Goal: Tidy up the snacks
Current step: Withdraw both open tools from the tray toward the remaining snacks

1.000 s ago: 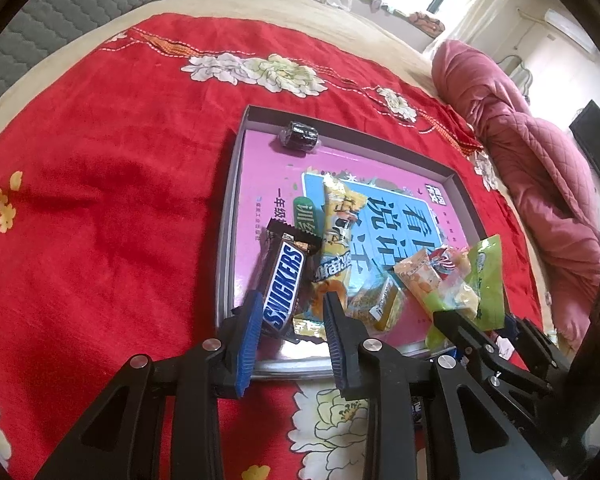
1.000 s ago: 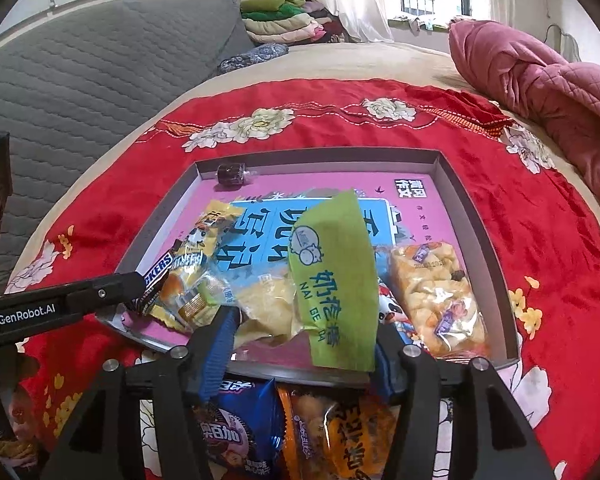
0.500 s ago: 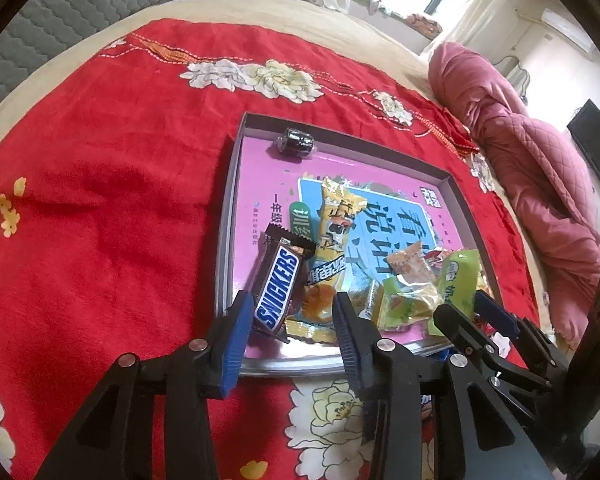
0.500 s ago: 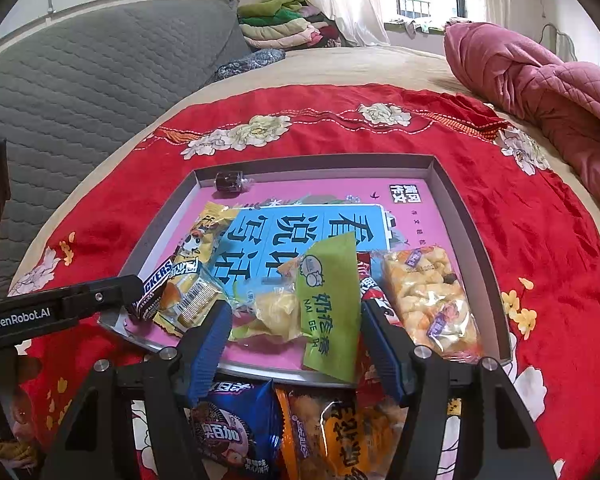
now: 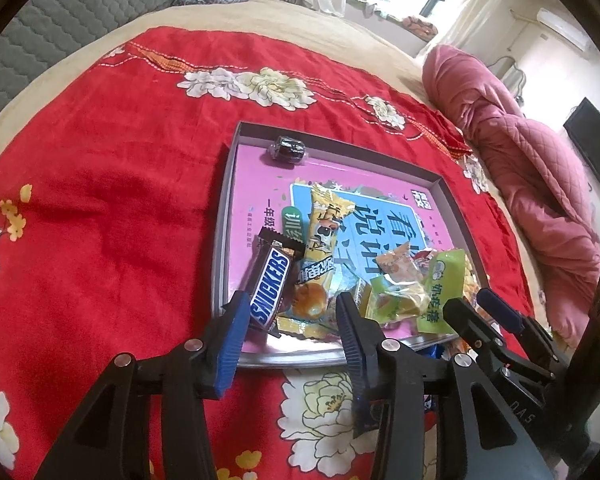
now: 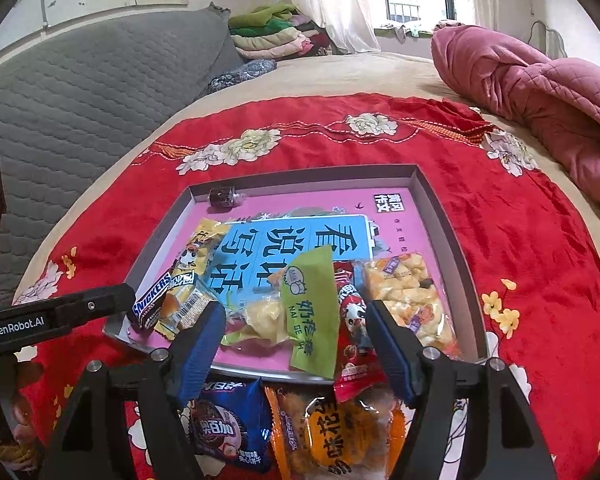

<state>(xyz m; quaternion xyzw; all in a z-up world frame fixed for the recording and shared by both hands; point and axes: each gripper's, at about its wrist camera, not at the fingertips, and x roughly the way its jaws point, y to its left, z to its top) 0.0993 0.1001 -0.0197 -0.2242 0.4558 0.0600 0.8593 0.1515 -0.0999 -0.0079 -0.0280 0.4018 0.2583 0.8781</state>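
Observation:
A grey-rimmed tray [image 5: 224, 216] with a pink printed bottom lies on the red flowered blanket. My left gripper [image 5: 291, 308] hovers over its near left corner, jaws opening. A Snickers bar [image 5: 270, 284] lies loose between them, beside a yellow packet [image 5: 320, 248]. My right gripper [image 6: 295, 312] is at the tray's [image 6: 448, 232] near edge, jaws also opening. A green packet [image 6: 312, 312] lies flat between them, and its pads do not press on it. A red packet [image 6: 352, 332] and a clear bag of puffed snacks [image 6: 408, 300] lie to its right.
A small dark wrapped sweet [image 5: 287, 148] sits in the tray's far left corner. A blue packet [image 6: 228, 432] and an orange packet [image 6: 336, 432] lie on the blanket outside the near rim. A pink quilt [image 6: 540, 92] is heaped at the right, with a grey padded headboard [image 6: 80, 100] at the left.
Both pairs of jaws have widened. The Snickers bar was let go and rests in the tray. The green packet sank from its raised position and now lies flat.

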